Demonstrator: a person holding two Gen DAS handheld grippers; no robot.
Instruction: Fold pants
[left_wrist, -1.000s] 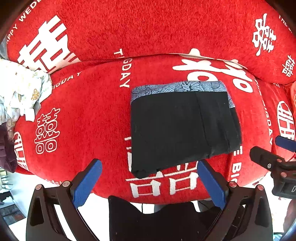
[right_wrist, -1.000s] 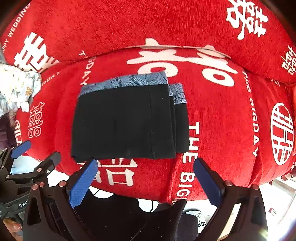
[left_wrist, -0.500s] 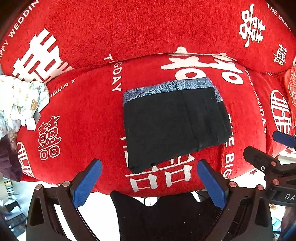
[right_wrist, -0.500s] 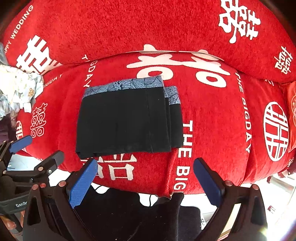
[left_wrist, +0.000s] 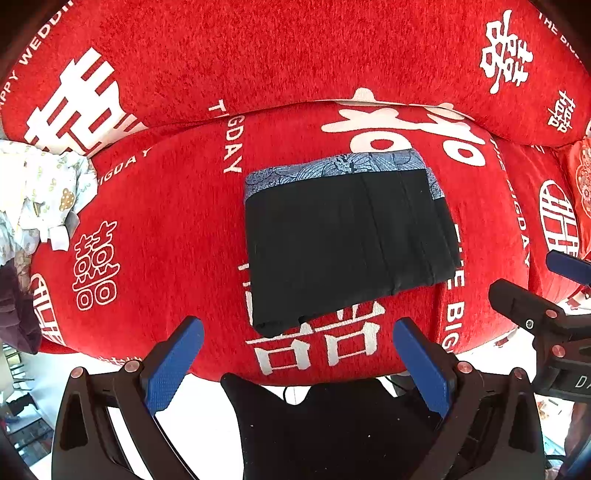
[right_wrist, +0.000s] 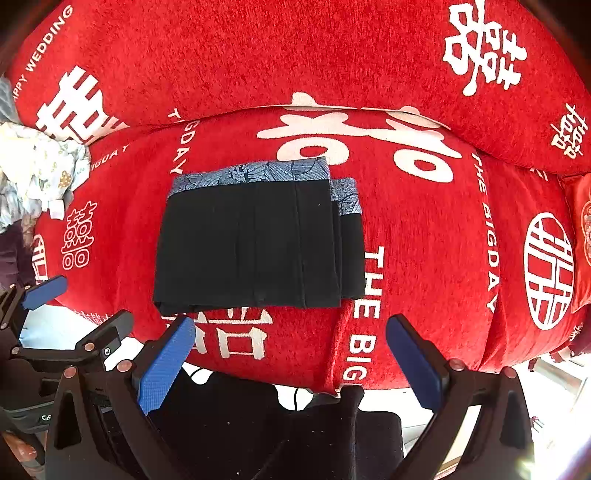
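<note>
Black pants (left_wrist: 347, 247) with a blue patterned waistband lie folded into a flat rectangle on the red sofa seat (left_wrist: 166, 229); the right wrist view shows the same pants (right_wrist: 255, 243) left of centre. My left gripper (left_wrist: 295, 362) hangs open in front of the seat's edge, nothing between its blue pads. My right gripper (right_wrist: 288, 362) is open too, below the pants' front edge and apart from them. Each view catches the other gripper at its side: the right one (left_wrist: 546, 295) and the left one (right_wrist: 70, 317).
The red sofa backrest (left_wrist: 295, 55) with white lettering rises behind the seat. A crumpled pale patterned cloth (left_wrist: 40, 192) lies at the seat's left end, with a dark garment (left_wrist: 14, 306) below it. A black chair back (right_wrist: 280, 428) stands under the grippers.
Both grippers have pulled back from the sofa a little, so the folded pants look smaller and sit higher in both views. The pants have not moved, and both grippers stayed open.
</note>
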